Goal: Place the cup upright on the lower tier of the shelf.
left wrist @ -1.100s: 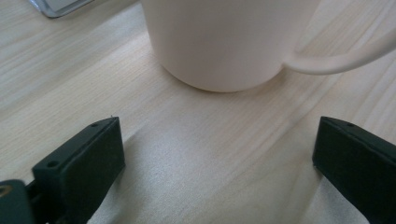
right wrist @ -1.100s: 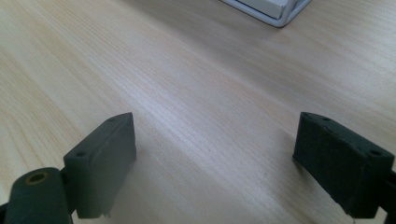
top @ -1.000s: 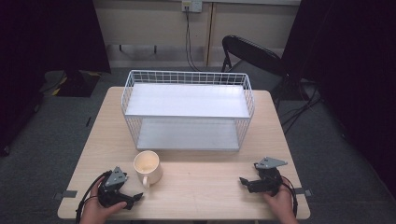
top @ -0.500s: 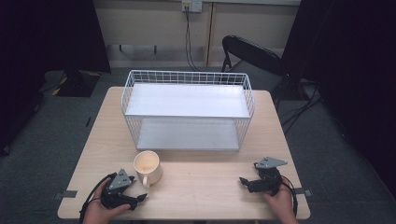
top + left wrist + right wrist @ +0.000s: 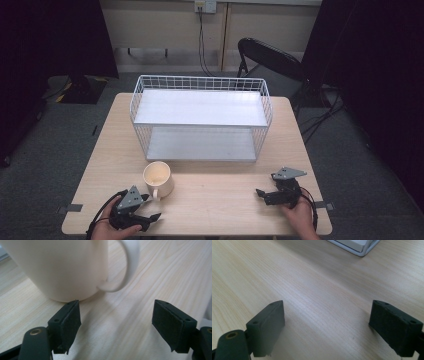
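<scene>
My left gripper, jaws just narrowing with nothing between, needed centring on the cream mug's handle; right gripper gaped empty.

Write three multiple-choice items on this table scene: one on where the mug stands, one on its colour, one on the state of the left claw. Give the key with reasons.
1. Where does the mug stand?
A. On the table, in front of the wire rack
B. On the rack's top shelf
C. On the chair

2. What colour is the mug?
A. Blue
B. Cream
C. Black

3. How is the left claw set?
A. Clamped on the mug's handle
B. Open, with only bare table between its pads
C. Shut tight on nothing

Key: 1 A, the high view shows the mug on the wood just short of the rack. 2 B, its body and handle are pale cream in both views. 3 B, the left gripper view shows a wide gap between the pads; the jaws have just been closing a little, with the handle ahead of them, untouched.
</scene>
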Demonstrator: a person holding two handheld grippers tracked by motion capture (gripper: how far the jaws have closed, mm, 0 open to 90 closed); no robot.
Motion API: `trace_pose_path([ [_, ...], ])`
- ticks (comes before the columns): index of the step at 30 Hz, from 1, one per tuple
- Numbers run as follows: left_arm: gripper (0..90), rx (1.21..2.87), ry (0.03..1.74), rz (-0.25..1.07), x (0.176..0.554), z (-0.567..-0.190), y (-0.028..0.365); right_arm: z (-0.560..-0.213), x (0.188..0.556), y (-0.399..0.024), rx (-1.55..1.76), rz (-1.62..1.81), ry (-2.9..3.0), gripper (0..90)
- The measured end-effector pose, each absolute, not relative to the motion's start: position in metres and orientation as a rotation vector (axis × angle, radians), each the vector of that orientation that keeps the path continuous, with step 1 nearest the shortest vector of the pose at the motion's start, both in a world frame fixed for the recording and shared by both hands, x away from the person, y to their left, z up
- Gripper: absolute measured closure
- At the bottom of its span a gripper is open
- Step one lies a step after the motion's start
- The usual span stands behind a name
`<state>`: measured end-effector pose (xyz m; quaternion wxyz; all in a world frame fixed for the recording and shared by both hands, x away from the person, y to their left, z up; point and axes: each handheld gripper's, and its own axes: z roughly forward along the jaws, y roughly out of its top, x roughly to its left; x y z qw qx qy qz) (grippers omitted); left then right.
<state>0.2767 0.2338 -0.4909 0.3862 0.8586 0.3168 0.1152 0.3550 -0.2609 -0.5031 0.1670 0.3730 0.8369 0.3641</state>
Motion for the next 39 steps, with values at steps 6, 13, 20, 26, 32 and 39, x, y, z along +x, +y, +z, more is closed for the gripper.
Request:
trace_pose_path([
  [6, 23.4, 2.167, 0.825, 0.287, 0.274, -0.488, 0.234, -0.503, 0.356, -0.26, 1.062, 1.036, 2.382, 12.1],
  [13, 23.4, 2.134, 0.84, 0.284, 0.274, -0.484, 0.235, -0.503, 0.356, -0.261, 1.062, 1.036, 2.382, 12.1],
  [20, 27.4, 2.091, 0.871, 0.293, 0.274, -0.478, 0.236, -0.503, 0.356, -0.261, 1.062, 1.036, 2.382, 12.1],
  [26, 33.9, 2.058, 0.93, 0.3, 0.276, -0.474, 0.235, -0.503, 0.356, -0.26, 1.062, 1.036, 2.382, 12.1],
  [32, 34.7, 2.068, 0.933, 0.343, 0.278, -0.469, 0.234, -0.503, 0.356, -0.26, 1.062, 1.036, 2.382, 12.1],
  [39, 33.6, 2.06, 0.964, 0.346, 0.281, -0.47, 0.233, -0.503, 0.356, -0.26, 1.063, 1.036, 2.382, 12.1],
])
